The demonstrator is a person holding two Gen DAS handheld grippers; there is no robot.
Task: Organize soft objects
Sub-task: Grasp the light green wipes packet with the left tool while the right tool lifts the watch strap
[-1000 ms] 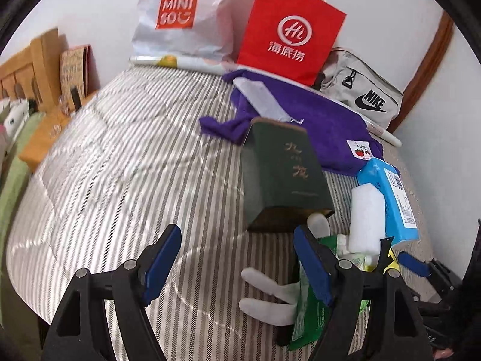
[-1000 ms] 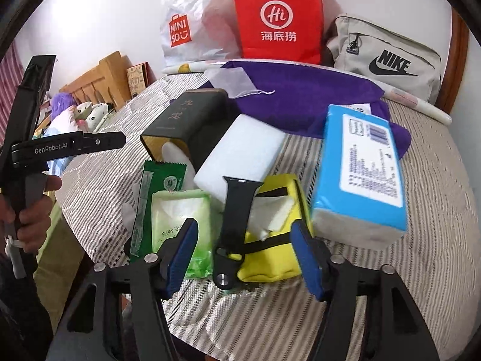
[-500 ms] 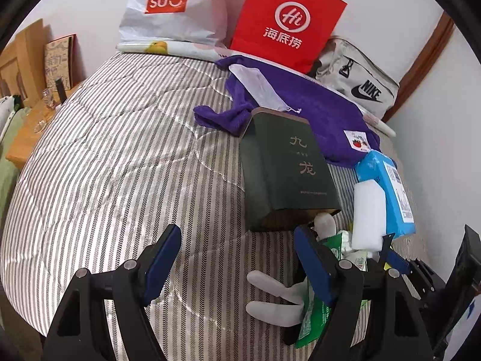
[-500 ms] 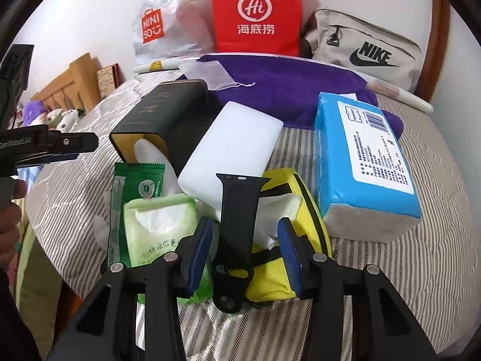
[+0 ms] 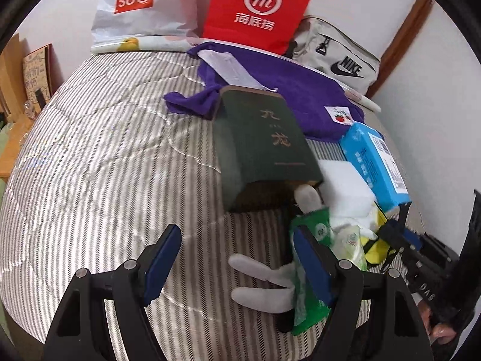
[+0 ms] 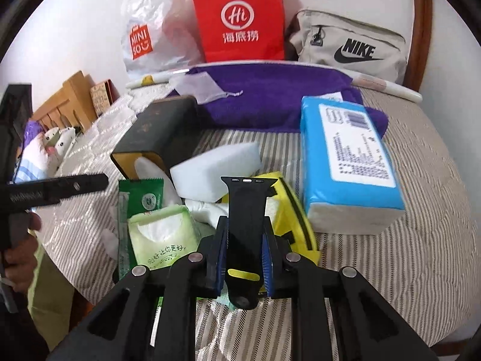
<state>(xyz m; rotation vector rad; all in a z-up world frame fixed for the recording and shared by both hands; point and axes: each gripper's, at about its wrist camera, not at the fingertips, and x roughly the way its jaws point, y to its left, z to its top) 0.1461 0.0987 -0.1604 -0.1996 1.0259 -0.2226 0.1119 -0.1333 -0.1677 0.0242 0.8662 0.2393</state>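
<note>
Near the front edge of the striped bed (image 6: 405, 270), the black watch strap (image 6: 245, 219) is clamped between the just-closing pads of the right gripper (image 6: 244, 258), above the yellow pouch (image 6: 293, 210). Left gripper (image 5: 237, 258) is held wide, empty, beside the green wipes pack (image 5: 306, 294).

- You can read "MINISO" on the white plastic bag (image 5: 141, 6).
- "Hi" with 海底捞 on the red paper bag (image 6: 239, 21).
- "NIKE" on the beige pouch (image 6: 354, 48).
- 九龙 on the dark green box (image 5: 264, 144).

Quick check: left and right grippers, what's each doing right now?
Left gripper: open, holding nothing.
Right gripper: jaws have just been closing, now shut on the black watch strap.
</note>
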